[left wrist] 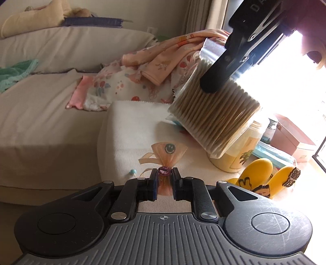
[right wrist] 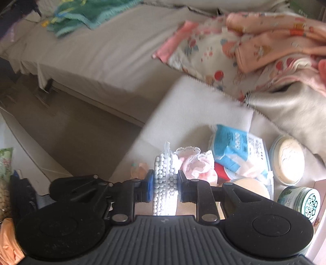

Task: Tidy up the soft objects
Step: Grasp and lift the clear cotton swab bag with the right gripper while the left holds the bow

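My left gripper [left wrist: 163, 177] is shut on a small orange mesh pouch [left wrist: 165, 161] with a smiley face and a pink gem, just above the white cloth-covered surface [left wrist: 130, 130]. My right gripper [right wrist: 165, 181] is shut on a clear bag of cotton swabs [right wrist: 165, 183]. In the left wrist view that bag [left wrist: 216, 116] hangs tilted in the air under the right gripper's black finger [left wrist: 220, 75], above the pouch. A pile of pink printed baby clothes [left wrist: 142, 81] lies on the beige sofa [left wrist: 51, 97] behind; it also shows in the right wrist view [right wrist: 244, 51].
A yellow jar [left wrist: 234, 155], yellow slippers [left wrist: 264, 177] and pink boxes [left wrist: 293, 142] stand at the right. In the right wrist view there are a blue-white packet [right wrist: 236, 146], lace-trimmed pink socks [right wrist: 193, 161], a cream tub [right wrist: 289, 159] and a green-lidded jar [right wrist: 301, 201]. A teal cloth [right wrist: 85, 14] lies on the sofa.
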Demonstrator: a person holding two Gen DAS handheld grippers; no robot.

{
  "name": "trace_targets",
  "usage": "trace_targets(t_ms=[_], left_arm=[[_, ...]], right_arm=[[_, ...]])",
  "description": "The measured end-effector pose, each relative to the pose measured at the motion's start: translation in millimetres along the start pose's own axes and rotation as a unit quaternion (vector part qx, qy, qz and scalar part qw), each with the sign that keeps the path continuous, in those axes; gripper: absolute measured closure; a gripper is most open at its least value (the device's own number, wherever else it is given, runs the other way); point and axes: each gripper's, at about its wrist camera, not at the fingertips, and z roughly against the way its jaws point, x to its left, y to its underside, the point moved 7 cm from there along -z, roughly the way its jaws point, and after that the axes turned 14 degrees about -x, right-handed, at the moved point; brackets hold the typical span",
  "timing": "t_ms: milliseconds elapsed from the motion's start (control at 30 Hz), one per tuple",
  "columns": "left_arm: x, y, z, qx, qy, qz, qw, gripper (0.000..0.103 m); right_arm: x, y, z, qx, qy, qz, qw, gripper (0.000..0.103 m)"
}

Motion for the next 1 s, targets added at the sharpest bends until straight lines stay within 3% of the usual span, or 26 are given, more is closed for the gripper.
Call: trace_targets(t_ms=[167,233,300,433,600,733,867,1000], left_arm=[[-16,-33,7,-0.013,-0.005,-0.028,0.9995,0.087],[-21,-38,0,-0.002,-0.024,-0.059,0.998,0.087],[-17,-33,-6,0.014,-0.04,-0.055,0.9976,0.087],[-1,-15,-3,0.015,-0.048,-0.022,0.9985,0.087],[11,8,-8,0.023,-0.03,0.028,0.9989,0.087],[7,13,-10,0.017,-0.013,0.037,0.9991,0.087],[5,12,-14,0.013,-0.004,0.035,0.9993,0.087],[6,14,-16,0.015,-0.009,0.038,0.9991,0.087]], right_arm=[[-10,-11,47,-0.048,-0.02,-0.015,0.999,0.081],[-16,-12,49,-0.064,-0.021,-0.028,0.997,0.081],[-21,-13,37,-0.066,-0.017,-0.04,0.997,0.081],[-14,-8,-2,-0.043,-0.024,-0.028,0.998,0.081],[2,2,-47,0.023,-0.045,-0.016,0.999,0.08],[2,7,-56,0.031,-0.023,-0.004,0.999,0.075],[-3,7,-52,0.021,-0.007,0.013,1.0,0.064],[-10,8,-69,0.034,0.003,0.0,0.999,0.064]])
